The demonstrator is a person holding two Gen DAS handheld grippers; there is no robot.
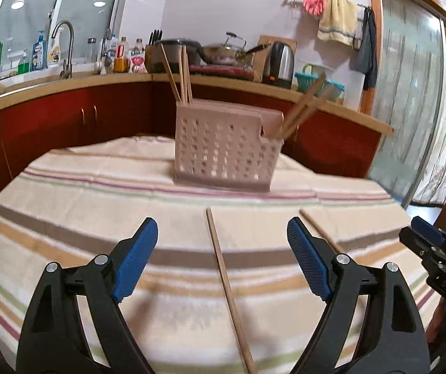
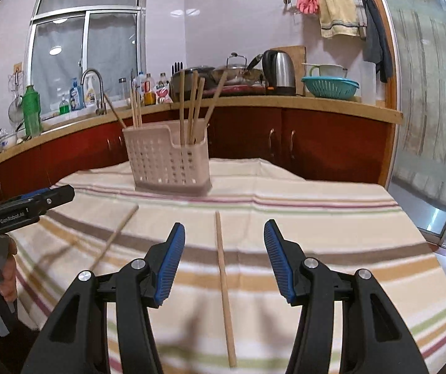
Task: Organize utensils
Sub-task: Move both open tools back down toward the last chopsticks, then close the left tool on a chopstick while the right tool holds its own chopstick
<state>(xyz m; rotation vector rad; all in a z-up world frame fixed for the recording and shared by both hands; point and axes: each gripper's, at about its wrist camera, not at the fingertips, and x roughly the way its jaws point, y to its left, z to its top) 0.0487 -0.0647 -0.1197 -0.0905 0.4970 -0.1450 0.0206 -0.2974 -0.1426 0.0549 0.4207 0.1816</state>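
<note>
Left claw (image 1: 223, 258) is open wide, empty, straddling a loose chopstick (image 1: 227, 286) flat on the striped cloth of the table (image 1: 67, 218), lined up lengthwise for a pinch. Right claw (image 2: 224, 258) is also open, empty, over a second chopstick (image 2: 224, 296). Both sticks are thin, straight, pale wood. A pink perforated plastic holder (image 2: 170, 162) stands beyond with more chopsticks upright in its compartments, likely the destination. Ribbed blue pads (image 1: 137, 258) should suit slim sticks.

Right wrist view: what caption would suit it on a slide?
Open right gripper above a loose wooden chopstick on striped cloth, pink perforated plastic holder behind.
</note>
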